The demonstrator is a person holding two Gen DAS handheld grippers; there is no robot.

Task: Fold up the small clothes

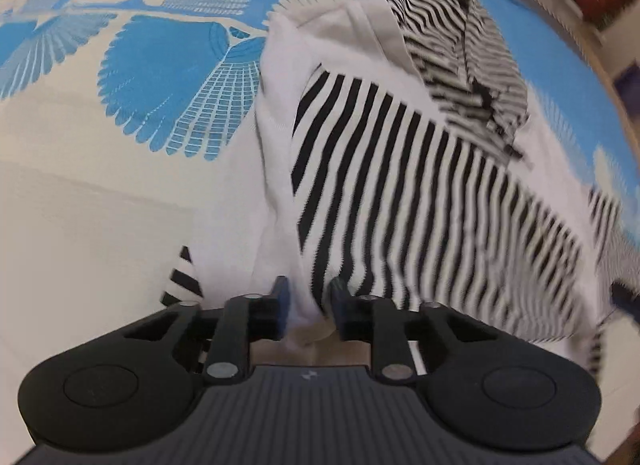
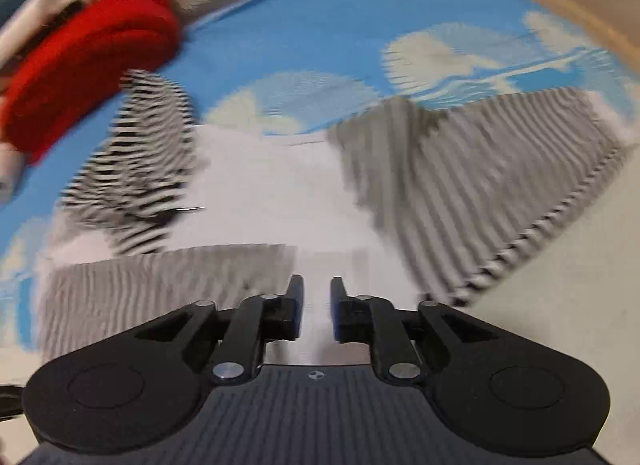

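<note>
Blue leaf-print bedsheet (image 1: 168, 65) spreads under everything; on it lies my black-and-white striped garment (image 1: 400, 169), partly folded, white lining showing. My left gripper (image 1: 307, 297) pinches its white near edge. My right gripper (image 2: 316, 297) hovers over the white cloth, jaws slightly apart, gripping nothing. Red clothing (image 2: 92, 65) sits beyond.

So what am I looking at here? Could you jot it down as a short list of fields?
Surface: blue and cream cloth with a feathery leaf print
Main item: black-and-white striped garment with white parts, lying partly folded
Left gripper: left gripper, white fabric of the garment between its fingers
Right gripper: right gripper, narrow gap, over the garment, nothing visibly pinched
Also nearby: red fabric item at the far edge
Picture quality: right view is motion-blurred
</note>
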